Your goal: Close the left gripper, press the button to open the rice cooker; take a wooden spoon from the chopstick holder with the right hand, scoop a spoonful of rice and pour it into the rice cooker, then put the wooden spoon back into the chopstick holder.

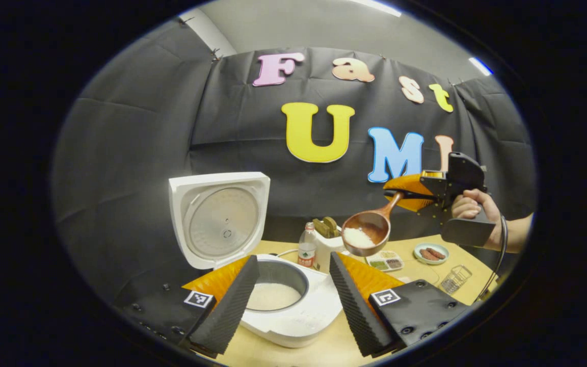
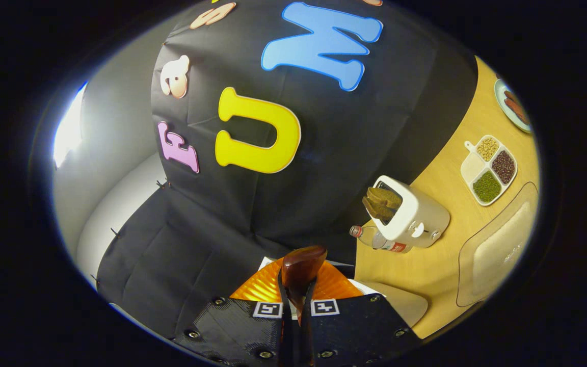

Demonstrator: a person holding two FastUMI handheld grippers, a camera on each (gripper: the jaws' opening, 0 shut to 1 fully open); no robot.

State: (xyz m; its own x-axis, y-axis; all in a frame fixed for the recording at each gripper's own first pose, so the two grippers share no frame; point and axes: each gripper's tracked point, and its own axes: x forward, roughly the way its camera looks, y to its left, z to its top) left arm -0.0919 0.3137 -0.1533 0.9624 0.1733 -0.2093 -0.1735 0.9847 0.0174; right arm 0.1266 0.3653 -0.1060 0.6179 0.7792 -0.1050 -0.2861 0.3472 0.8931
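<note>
right hand-held gripper (image 1: 400, 196) pinching wooden spoon (image 1: 367, 232) of rice, frame right; left hand-held gripper (image 1: 288, 300) spread, rice cooker (image 1: 293, 311) open below.

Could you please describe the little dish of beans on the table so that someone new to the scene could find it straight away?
Start at the white rice cooker with its lid up, then go right past the white toaster along the wooden table. The divided dish lies flat just beyond it. Unlike the round plate of sausages to its right, it is squarish with four compartments of different grains and beans.
</note>
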